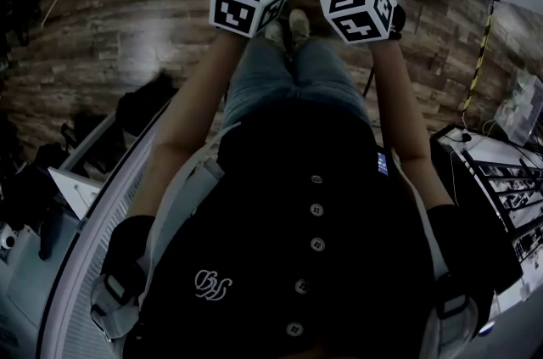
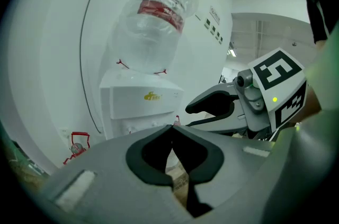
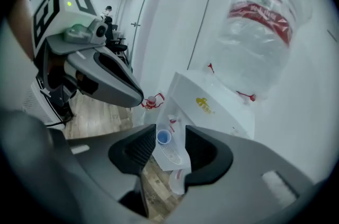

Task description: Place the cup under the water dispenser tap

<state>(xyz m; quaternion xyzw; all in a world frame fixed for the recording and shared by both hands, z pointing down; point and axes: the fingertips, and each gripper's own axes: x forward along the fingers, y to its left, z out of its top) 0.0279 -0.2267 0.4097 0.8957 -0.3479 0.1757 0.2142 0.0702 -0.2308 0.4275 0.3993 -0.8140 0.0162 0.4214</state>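
The person stands in front of the water dispenser [image 2: 140, 106] and holds both grippers out side by side, pointing at it. The left gripper [image 2: 171, 128] is closed all the way. Its two black tips touch, and nothing is between them. The right gripper [image 3: 170, 132] is open a little way, and it has nothing in it either. The small blue cup [image 3: 163, 137] shows through the gap, but it is far off and the gripper does not touch it.

The cup stands upright on the white tray [image 3: 174, 154] at the front of the dispenser. A little red tap [image 3: 172, 123] is just above and beside it. The cup looks tiny from here, so it is hard to say if it sits right under the tap, but it seems to. That is a good spot for it. Water from the tap would fall into the cup, and any spill would go into the tray.

A big clear bottle [image 2: 156, 21] sits upside down on top of the dispenser, so its water can run down to the taps. The dispenser stands against a white wall on a wooden floor [image 1: 102, 52].

Both grippers are well apart from the dispenser, and neither one holds a thing. Judging by that, the job of putting the cup in place looks done, and the person's arms are just held out in front.
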